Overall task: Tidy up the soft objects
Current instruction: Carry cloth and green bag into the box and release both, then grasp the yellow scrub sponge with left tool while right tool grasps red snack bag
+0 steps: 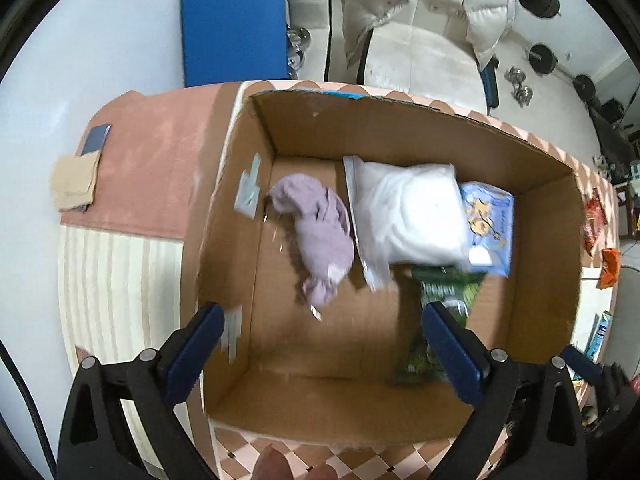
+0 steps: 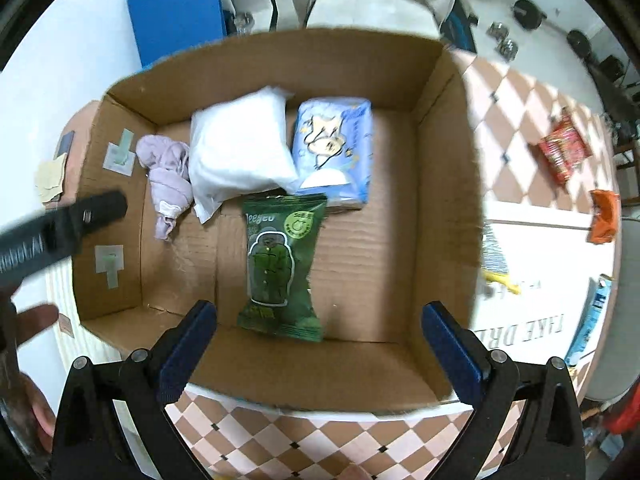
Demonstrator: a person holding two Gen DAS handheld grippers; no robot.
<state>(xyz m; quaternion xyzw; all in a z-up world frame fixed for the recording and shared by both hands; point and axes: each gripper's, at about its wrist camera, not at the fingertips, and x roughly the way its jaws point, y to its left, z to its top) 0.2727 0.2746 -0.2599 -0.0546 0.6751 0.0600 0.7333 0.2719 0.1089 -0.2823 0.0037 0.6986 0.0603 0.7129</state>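
Observation:
An open cardboard box (image 1: pixel 304 124) (image 2: pixel 448 184) holds a crumpled lilac cloth (image 1: pixel 320 232) (image 2: pixel 168 176), a white soft pack (image 1: pixel 408 216) (image 2: pixel 240 152), a light blue tissue pack (image 1: pixel 490 224) (image 2: pixel 334 148) and a green snack bag (image 1: pixel 444 296) (image 2: pixel 280 268). My left gripper (image 1: pixel 320 320) is open and empty above the box's near left part. My right gripper (image 2: pixel 320 320) is open and empty above the box's near edge, just short of the green bag. The left gripper's body shows at the left of the right wrist view (image 2: pixel 60 224).
The box sits on a checked tablecloth (image 2: pixel 280 440). A beige cloth (image 1: pixel 76 184) and a dark card (image 1: pixel 96 140) lie left of the box on a pink mat. Red (image 2: pixel 564 152) and orange (image 2: pixel 604 216) snack packs lie to the right. A white jacket-draped chair (image 1: pixel 420 20) stands behind.

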